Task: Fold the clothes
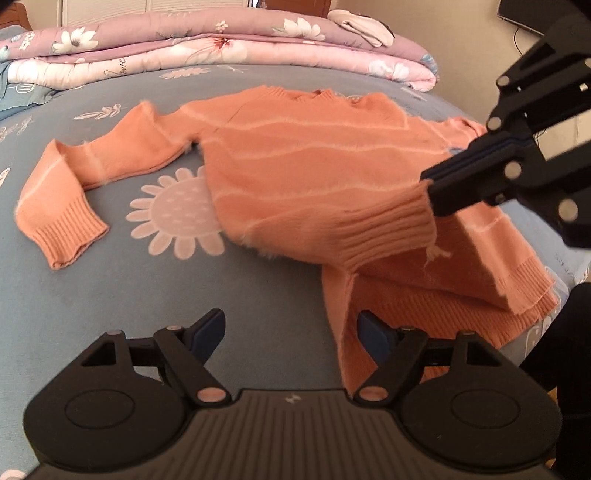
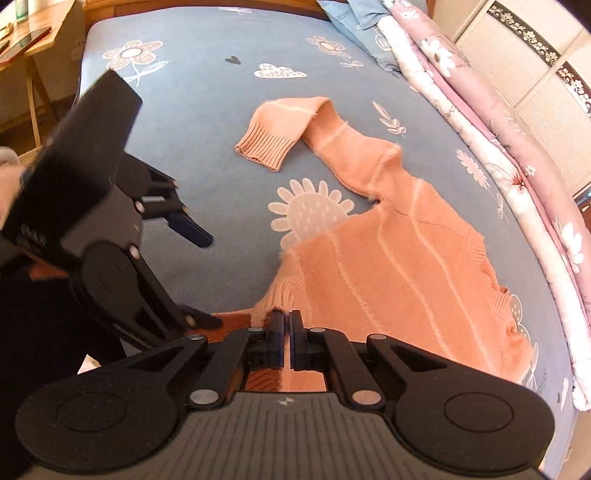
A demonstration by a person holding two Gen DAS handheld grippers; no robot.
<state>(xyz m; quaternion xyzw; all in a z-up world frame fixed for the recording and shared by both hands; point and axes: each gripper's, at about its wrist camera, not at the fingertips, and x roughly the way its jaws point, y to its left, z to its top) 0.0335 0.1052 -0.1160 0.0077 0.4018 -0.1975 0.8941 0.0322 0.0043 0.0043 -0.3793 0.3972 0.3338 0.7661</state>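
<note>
An orange knit sweater (image 1: 314,158) with pale wavy stripes lies on the blue flowered bed sheet (image 1: 147,302); it also shows in the right wrist view (image 2: 388,266). One sleeve (image 1: 70,192) stretches out flat to the left, its ribbed cuff (image 2: 264,147) free. My right gripper (image 1: 430,194) is shut on the other sleeve's ribbed cuff (image 1: 388,232) and holds it lifted over the sweater's body; in its own view (image 2: 287,325) the jaws are pressed together on the knit. My left gripper (image 1: 291,332) is open and empty, low over the sheet beside the sweater's hem.
A folded pink and mauve flowered quilt (image 1: 221,48) lies along the far side of the bed, with blue fabric (image 2: 354,22) beside it. A wooden table (image 2: 33,40) stands beyond the bed's end. The bed edge (image 1: 569,258) is near the sweater's right side.
</note>
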